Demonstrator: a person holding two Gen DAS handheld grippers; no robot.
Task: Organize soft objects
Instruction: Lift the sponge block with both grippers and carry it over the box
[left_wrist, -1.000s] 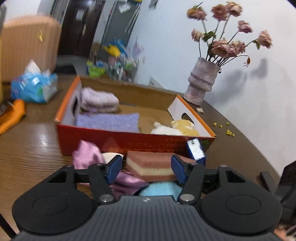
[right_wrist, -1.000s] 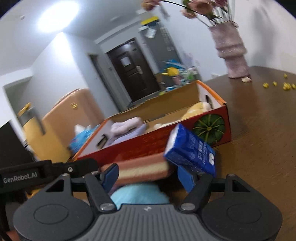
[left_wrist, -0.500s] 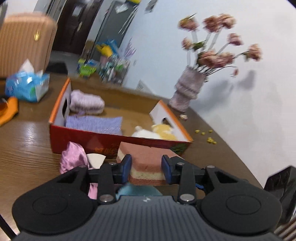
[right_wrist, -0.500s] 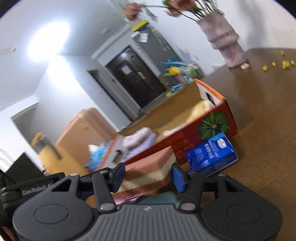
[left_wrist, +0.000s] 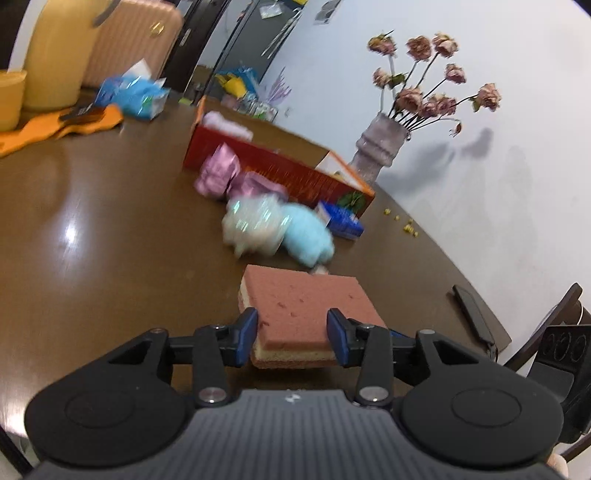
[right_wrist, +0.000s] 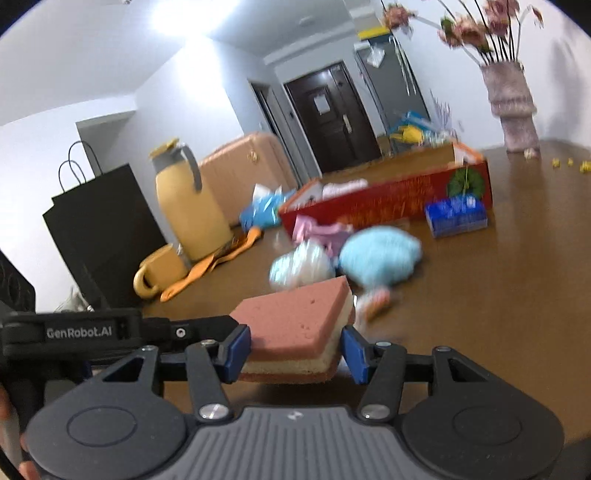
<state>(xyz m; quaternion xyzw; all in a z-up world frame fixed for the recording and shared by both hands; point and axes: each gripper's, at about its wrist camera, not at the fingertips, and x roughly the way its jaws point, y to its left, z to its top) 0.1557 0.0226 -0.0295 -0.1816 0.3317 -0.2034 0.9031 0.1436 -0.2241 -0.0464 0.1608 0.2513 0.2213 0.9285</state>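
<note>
Sponge: pink-and-cream slab, clamped at 6 o'clock by left gripper, jaws opening slightly, and right gripper, jaws pressed on its sides. Blue plush, pink cloth, red box at 12 o'clock on surface.

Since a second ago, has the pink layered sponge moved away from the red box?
Yes. The sponge, held between both tongs, has been pulled back from the red box, which it lay against before; the box now sits far behind it.
</note>
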